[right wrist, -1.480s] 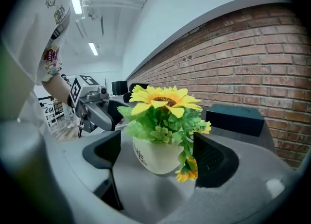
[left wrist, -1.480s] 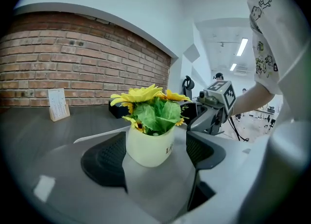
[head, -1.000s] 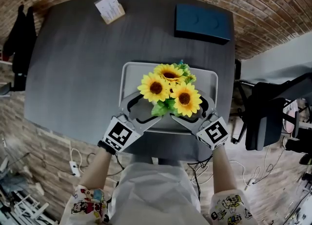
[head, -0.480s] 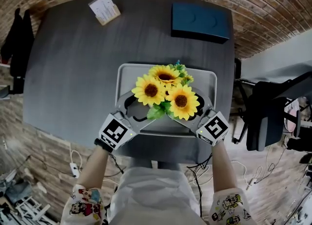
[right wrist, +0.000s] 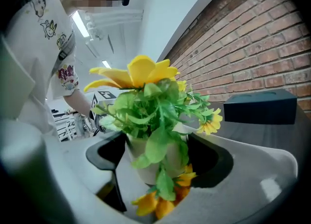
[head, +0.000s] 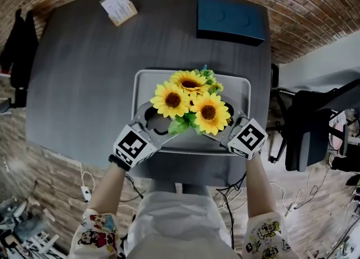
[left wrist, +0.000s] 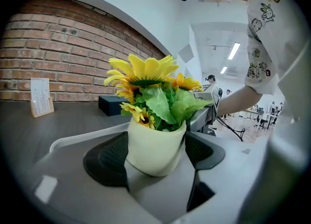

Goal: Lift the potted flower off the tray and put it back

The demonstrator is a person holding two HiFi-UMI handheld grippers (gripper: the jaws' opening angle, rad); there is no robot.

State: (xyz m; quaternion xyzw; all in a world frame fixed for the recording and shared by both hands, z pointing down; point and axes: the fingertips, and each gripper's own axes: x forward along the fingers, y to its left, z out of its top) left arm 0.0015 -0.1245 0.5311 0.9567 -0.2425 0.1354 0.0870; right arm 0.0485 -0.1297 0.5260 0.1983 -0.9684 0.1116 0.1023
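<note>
Gripping potted flower (head: 190,101) in left tool (left wrist: 154,156), right tool (right wrist: 156,157) just closing round it, grey table (head: 84,67), brick wall (left wrist: 58,48)

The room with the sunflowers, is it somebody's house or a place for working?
Most likely a workplace, an office or lab: a black office chair beside the grey table, cables on the floor, and long ceiling lights in the left gripper view.

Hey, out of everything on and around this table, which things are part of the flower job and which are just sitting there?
In the job: potted sunflowers; grey tray under them; left gripper, closed on the pot; right gripper, jaws just closing with the pot between them.
Just lying about: dark blue box; upright printed card; black office chair beside the table.
</note>
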